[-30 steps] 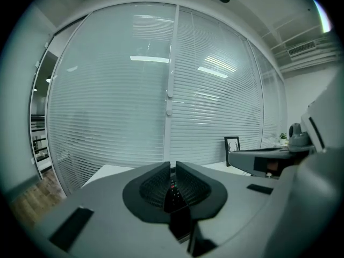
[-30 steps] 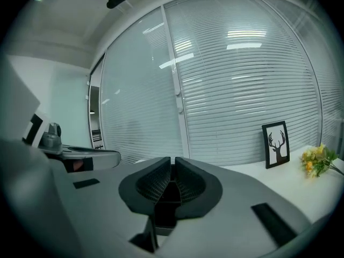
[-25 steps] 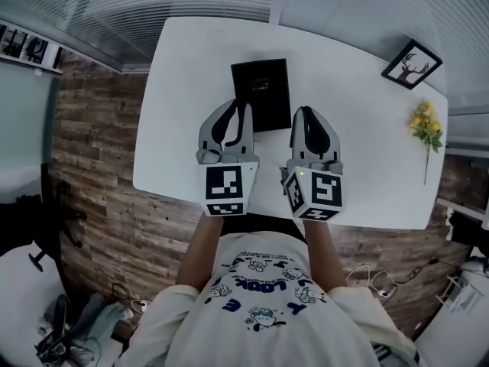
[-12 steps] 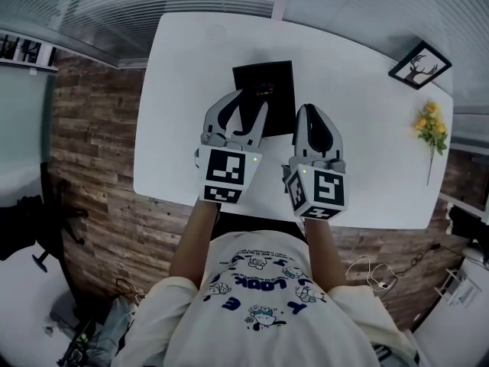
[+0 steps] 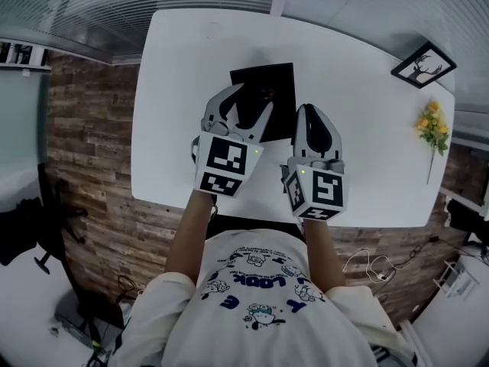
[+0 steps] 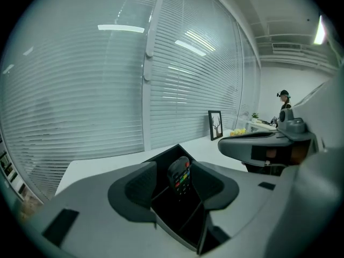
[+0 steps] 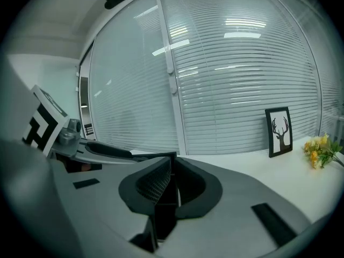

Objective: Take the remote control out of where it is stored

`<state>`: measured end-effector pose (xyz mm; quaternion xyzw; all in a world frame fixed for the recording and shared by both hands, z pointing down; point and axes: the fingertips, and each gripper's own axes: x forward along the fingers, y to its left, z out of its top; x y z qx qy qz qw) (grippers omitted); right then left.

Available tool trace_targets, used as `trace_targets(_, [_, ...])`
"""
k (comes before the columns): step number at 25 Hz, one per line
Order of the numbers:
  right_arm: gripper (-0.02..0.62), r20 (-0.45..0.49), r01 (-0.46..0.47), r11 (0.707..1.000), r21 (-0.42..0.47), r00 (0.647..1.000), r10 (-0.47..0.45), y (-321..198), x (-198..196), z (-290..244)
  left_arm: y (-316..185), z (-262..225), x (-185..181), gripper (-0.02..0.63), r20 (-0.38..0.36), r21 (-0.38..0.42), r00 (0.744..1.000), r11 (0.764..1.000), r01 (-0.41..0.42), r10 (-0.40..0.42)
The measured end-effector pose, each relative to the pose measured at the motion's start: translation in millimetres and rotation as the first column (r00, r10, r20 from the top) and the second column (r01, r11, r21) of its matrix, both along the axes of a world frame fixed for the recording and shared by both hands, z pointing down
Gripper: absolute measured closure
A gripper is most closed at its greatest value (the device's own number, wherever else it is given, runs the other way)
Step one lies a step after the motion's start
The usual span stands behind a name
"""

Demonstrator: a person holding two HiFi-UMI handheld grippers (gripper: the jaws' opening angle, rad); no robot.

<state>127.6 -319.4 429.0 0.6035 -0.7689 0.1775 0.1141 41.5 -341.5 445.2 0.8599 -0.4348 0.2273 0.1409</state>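
Observation:
A black open-top storage box (image 5: 281, 121) stands on the white table (image 5: 183, 67). The dark remote control (image 6: 180, 175), with coloured buttons, stands upright in one of its compartments and is a small dark shape (image 5: 266, 92) from above. My left gripper (image 5: 250, 102) hangs over the box's near left part. Its jaws are opening, one on each side of the remote (image 6: 180, 184) without touching it. My right gripper (image 5: 309, 113) sits shut just right of the box. In the right gripper view (image 7: 172, 171) the box's corner (image 7: 166, 156) shows just past the tips.
A framed deer picture (image 5: 422, 64) and a sprig of yellow flowers (image 5: 429, 122) lie at the table's right end. Window blinds (image 7: 242, 63) close off the far side. The table's near edge runs just in front of the person's body. A person (image 6: 284, 98) stands far off.
My left gripper has moved forward over the box and its jaws have spread from nearly shut to wide apart. The right gripper has stayed in place, shut.

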Motion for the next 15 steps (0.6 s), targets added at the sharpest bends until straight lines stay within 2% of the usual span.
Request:
trace_targets(6, [0.551, -0.002, -0.013, 1.000, -0.013, 1.000, 0.013, -5.2, 1.6, 5.1, -1.0, 11.4, 12.7, 0.391, 0.037, -0.024, 0.995, 0.996, -0.090, 0.091])
trace_targets(15, [0.551, -0.005, -0.026, 0.999, -0.030, 1.000, 0.025, -8.4, 5.5, 12.7, -5.4, 22.9, 23.6, 0.411, 0.063, -0.048, 0.987, 0.988, -0.145, 0.148])
